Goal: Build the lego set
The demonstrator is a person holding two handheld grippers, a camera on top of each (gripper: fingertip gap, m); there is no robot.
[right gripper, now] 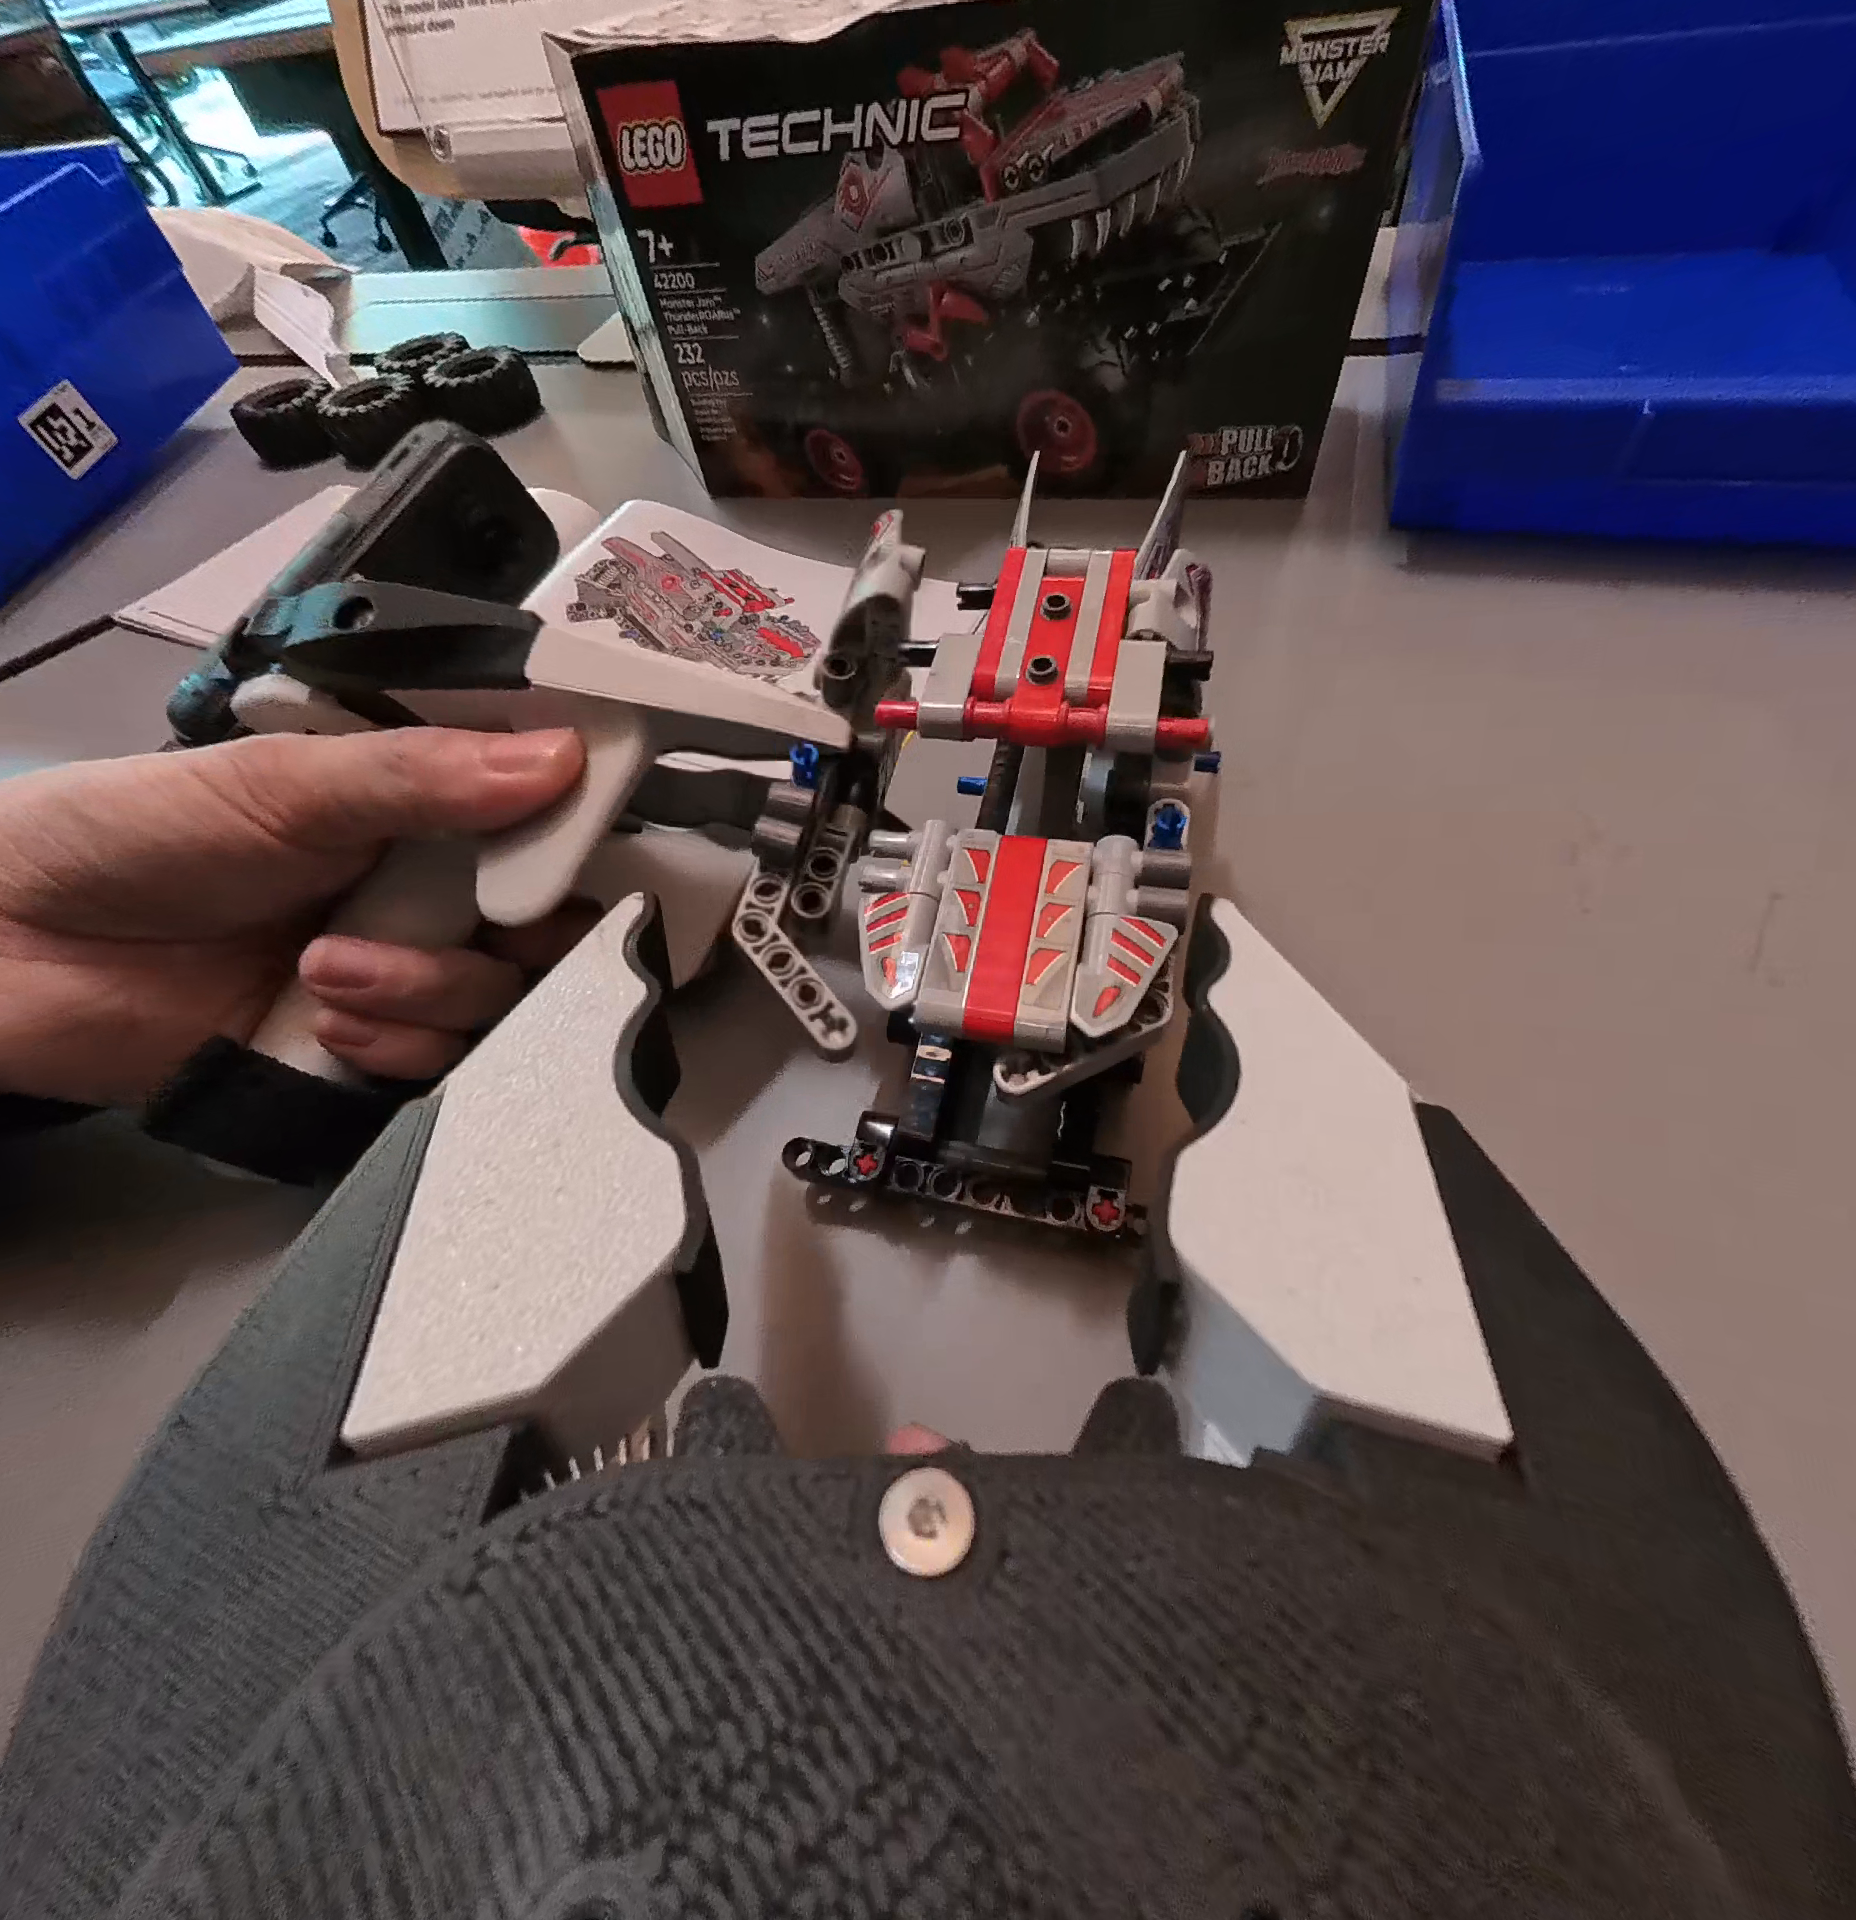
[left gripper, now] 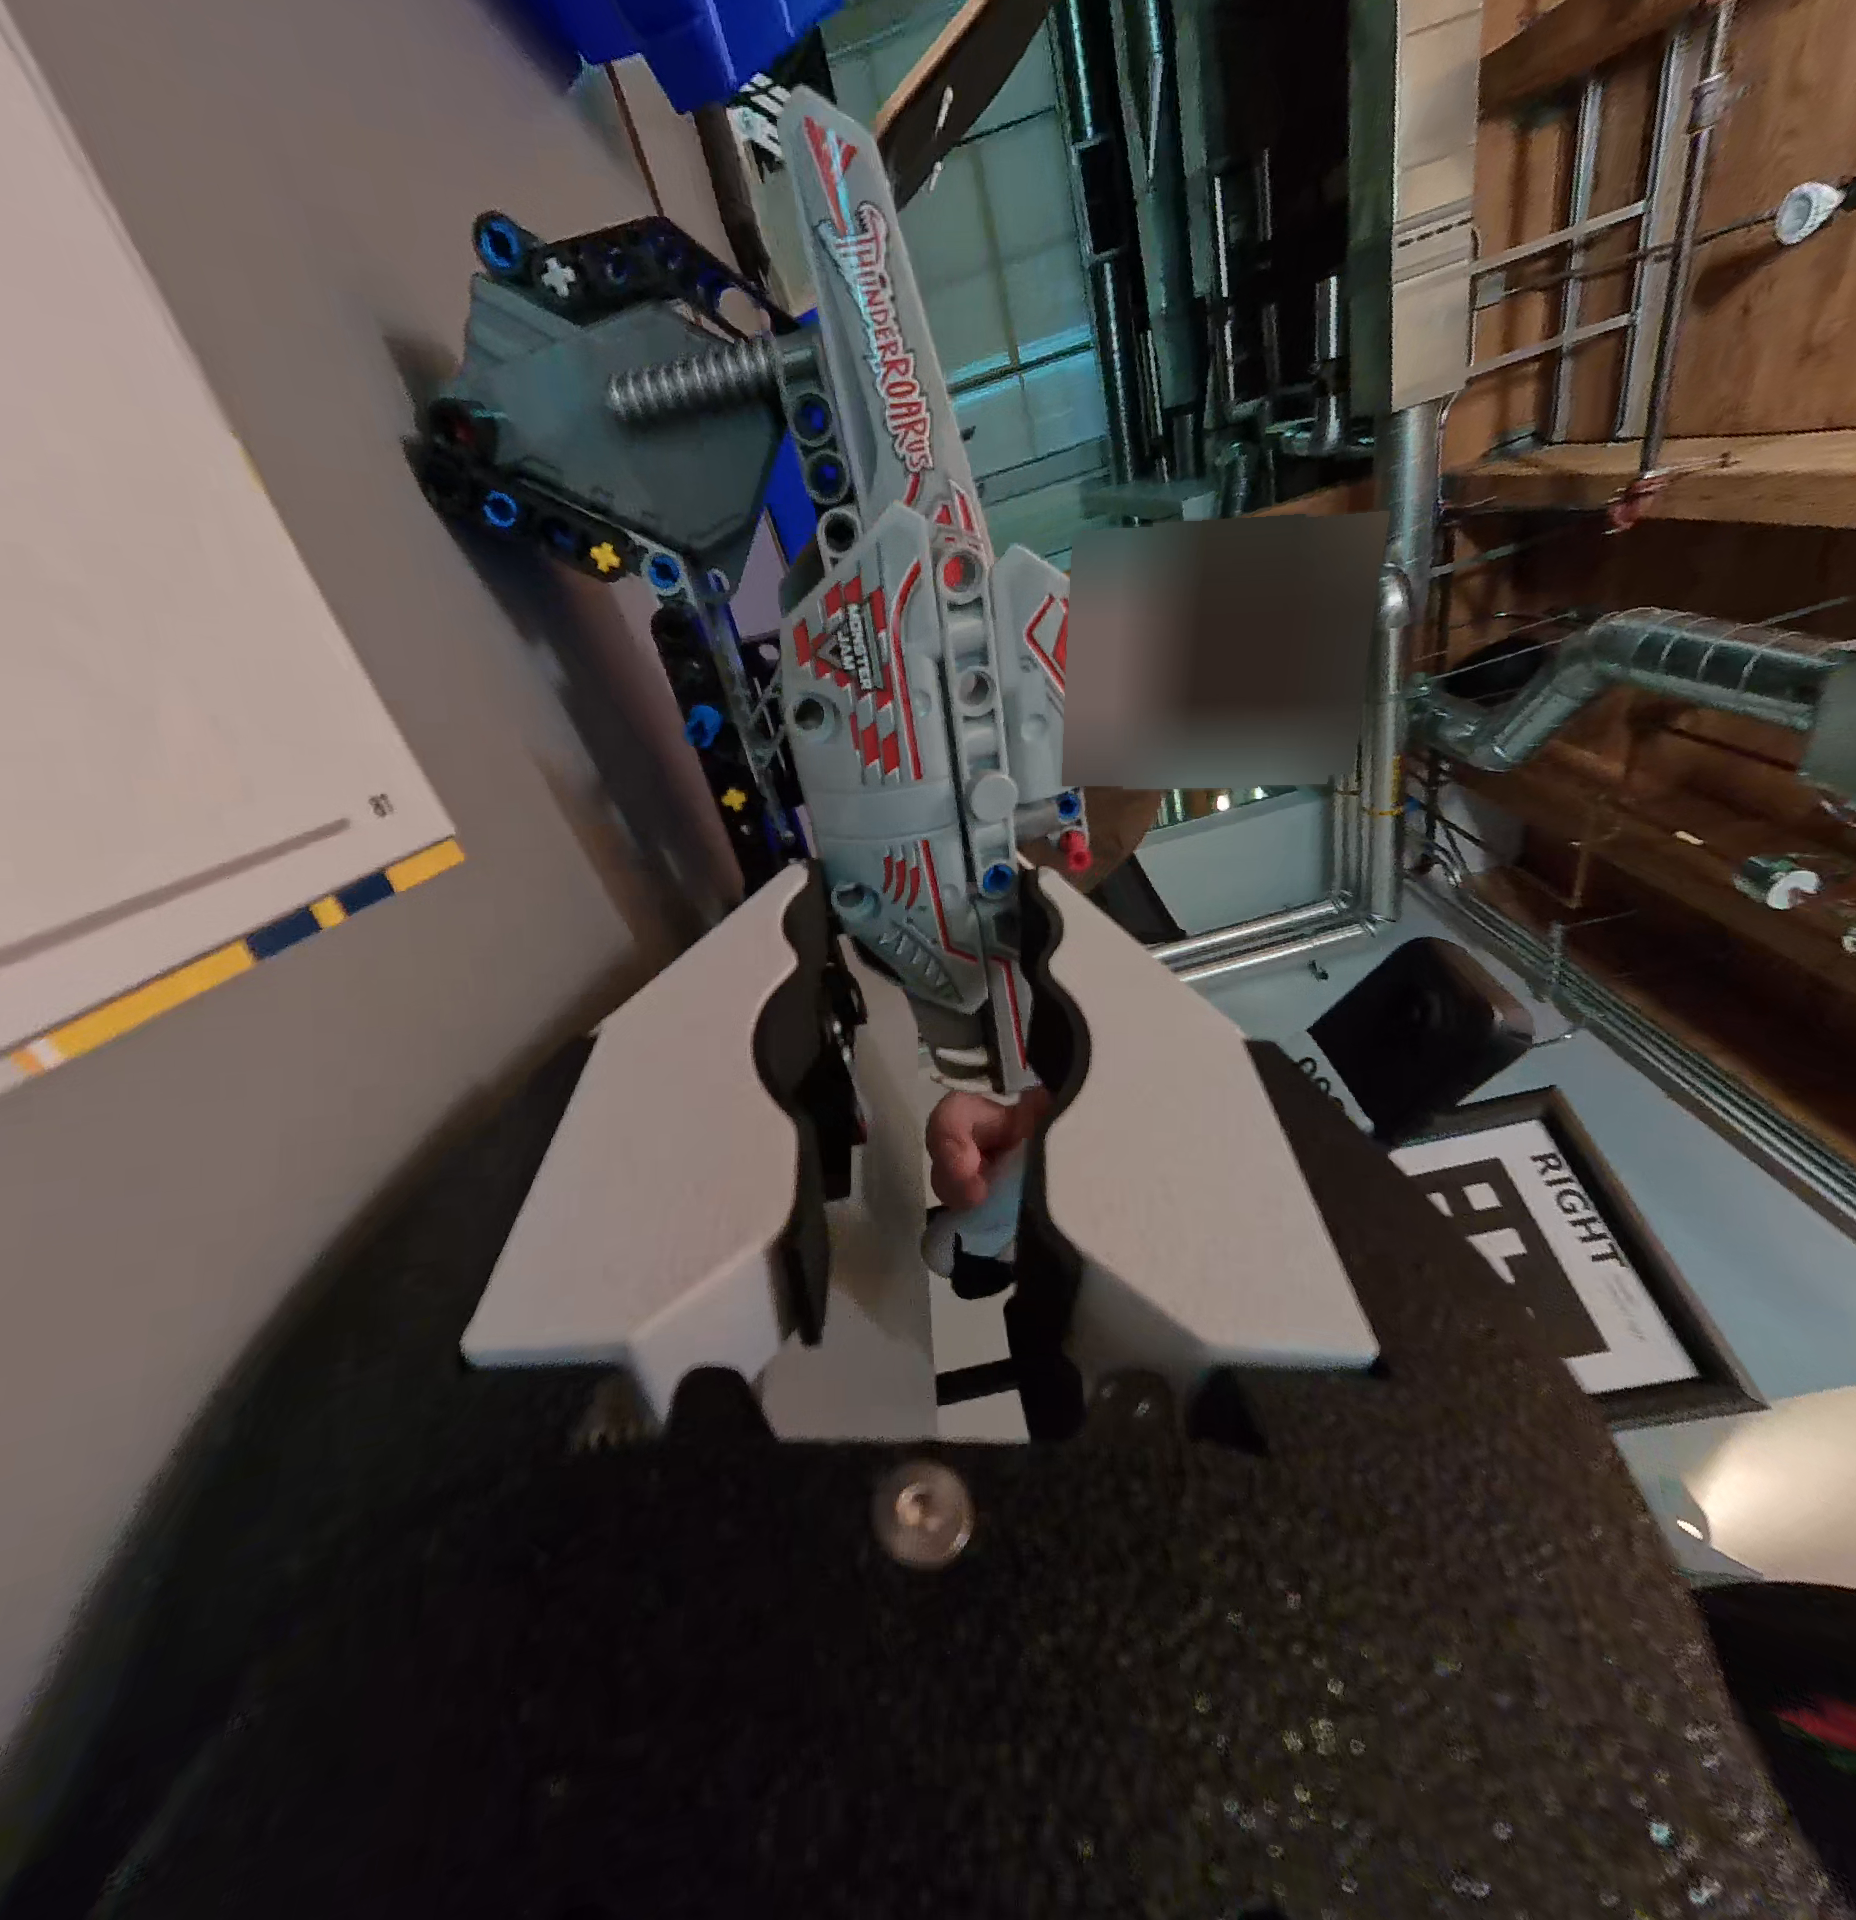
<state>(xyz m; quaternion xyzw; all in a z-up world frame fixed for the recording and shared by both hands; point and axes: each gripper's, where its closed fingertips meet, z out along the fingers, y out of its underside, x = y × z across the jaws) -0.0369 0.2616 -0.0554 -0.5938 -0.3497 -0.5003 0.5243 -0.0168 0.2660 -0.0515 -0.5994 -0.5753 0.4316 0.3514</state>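
Left wrist view: my left gripper (left gripper: 929, 904) has its fingers (left gripper: 695, 1091) closed narrowly on the grey and red side panel (left gripper: 882, 644) of the partly built truck model (right gripper: 1017, 914); the panel rises between the fingertips, and a dark grey block with a metal spring (left gripper: 685, 379) and black beams with blue pins lie behind it. An open instruction booklet (left gripper: 176, 623) fills the left of this view.

Right wrist view: my right gripper (right gripper: 929, 935) hovers over the grey counter (right gripper: 1526, 831) with its fingers (right gripper: 529, 1174) spread wide, one on either side of the model's near end, touching nothing that I can see. The model rests on the counter, its red and grey roof panels facing up and a black beam with red pins at its near end. A light grey angled beam (right gripper: 794, 956) hangs off its left side. The left gripper (right gripper: 830, 727), held in a hand (right gripper: 207, 883), meets the model's left flank.

Behind the model stands the set's box (right gripper: 997, 249). Four black tyres (right gripper: 384, 400) lie to its left. Blue bins (right gripper: 1651, 270) flank the scene on both sides.
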